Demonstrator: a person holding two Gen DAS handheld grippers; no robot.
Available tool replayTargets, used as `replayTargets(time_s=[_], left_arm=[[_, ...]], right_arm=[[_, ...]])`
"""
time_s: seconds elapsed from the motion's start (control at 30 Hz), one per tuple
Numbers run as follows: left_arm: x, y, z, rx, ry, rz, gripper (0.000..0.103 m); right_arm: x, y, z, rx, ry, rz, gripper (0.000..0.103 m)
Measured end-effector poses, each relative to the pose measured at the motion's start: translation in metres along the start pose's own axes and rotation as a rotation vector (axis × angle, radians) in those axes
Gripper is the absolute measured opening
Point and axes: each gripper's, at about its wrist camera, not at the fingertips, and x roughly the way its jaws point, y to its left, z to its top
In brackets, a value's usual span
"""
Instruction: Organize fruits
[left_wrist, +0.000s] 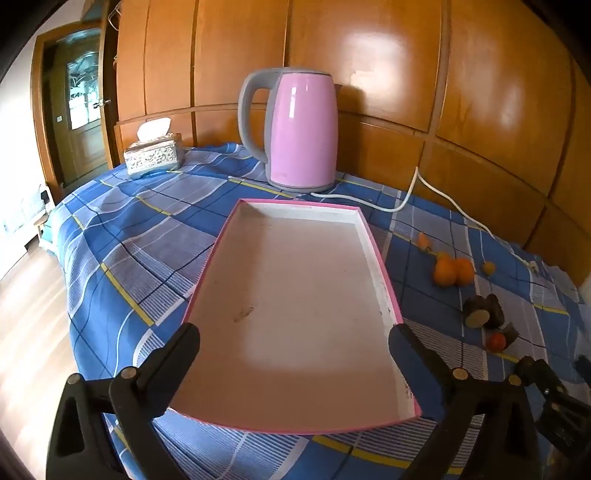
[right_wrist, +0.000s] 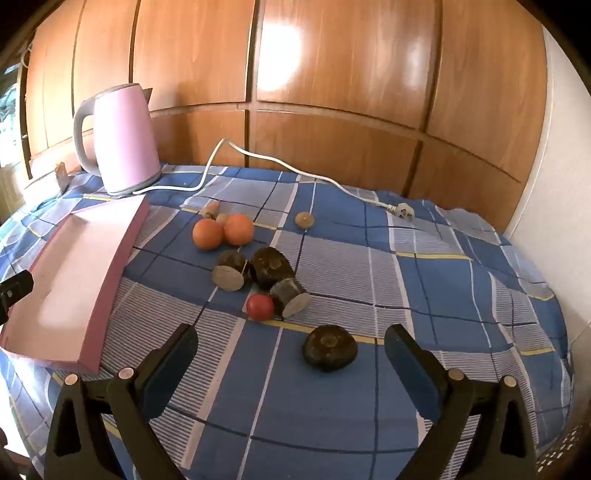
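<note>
A shallow pink-rimmed tray (left_wrist: 380, 258) lies on the blue checked cloth, with nothing in it; in the right wrist view the tray (right_wrist: 114, 254) is at the left. My left gripper (left_wrist: 293, 345) is open and empty over the tray's near half. To the tray's right lie two oranges (right_wrist: 223, 230), several dark brown fruits (right_wrist: 271, 267), a small red fruit (right_wrist: 260, 306) and a small tan one (right_wrist: 304, 220). My right gripper (right_wrist: 290, 349) is open and empty, with one dark round fruit (right_wrist: 330, 352) between its fingers (right_wrist: 410, 365). The oranges (left_wrist: 452, 271) also show in the left wrist view.
A pink kettle (left_wrist: 301, 127) stands behind the tray, its white cord and plug (right_wrist: 400, 211) trailing across the cloth. A silver tissue box (left_wrist: 153, 155) sits at the back left. Wooden panels close off the back. The table edge drops to the floor at left.
</note>
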Motion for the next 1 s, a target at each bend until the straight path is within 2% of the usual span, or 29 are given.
replayTargets(time_s=[0.07,0.33,1.0], left_arm=[[-0.002,0.015,0.001,-0.053,-0.009,-0.012,0.103],[-0.004,0.011,0.000,-0.041,-0.017,0.012,0.103],[-0.011,0.006,-0.001,-0.025,-0.031,0.011,0.103]], right_arm=[[0.002,-0.001,-0.001,0.001,-0.001,0.003,0.102],[-0.008,0.004,0.000,-0.023,-0.052,-0.008,0.102],[-0.017,0.010,0.002,-0.042,-0.078,0.001,0.102]])
